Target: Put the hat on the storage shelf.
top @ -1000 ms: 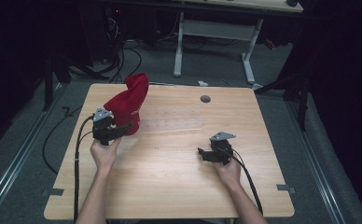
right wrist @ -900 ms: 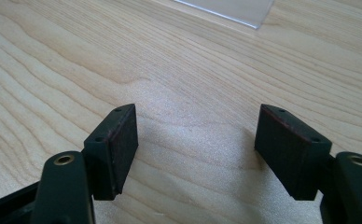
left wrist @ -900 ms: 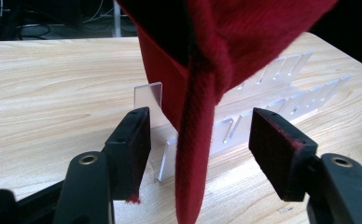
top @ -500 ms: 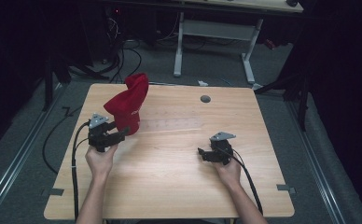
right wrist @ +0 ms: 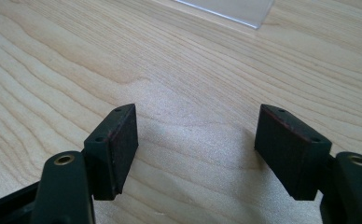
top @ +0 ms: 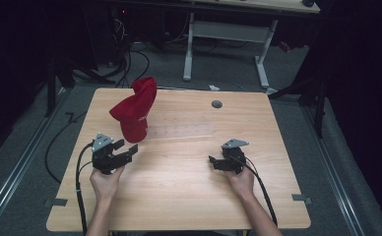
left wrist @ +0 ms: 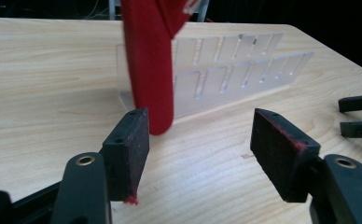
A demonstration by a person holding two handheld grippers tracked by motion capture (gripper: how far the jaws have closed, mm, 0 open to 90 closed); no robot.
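Wooden table (top: 179,196): pale top, bears all items.

Clear acrylic rack (left wrist: 235,74): slotted, upright, mid-table; likely rigid, light and slippery.

Red cap (top: 135,110): draped over the rack's left end, standing tall at the table's back left, brim hanging to the table. Judged soft, light and limp; it will fold when lifted. Best hold: the stiffer brim edge or a pinch of crown fabric.

Left gripper (top: 122,151): jaws wide apart, nothing between them, just in front of the cap.

Right gripper (top: 217,162): jaws wide apart, empty, well apart from the cap.
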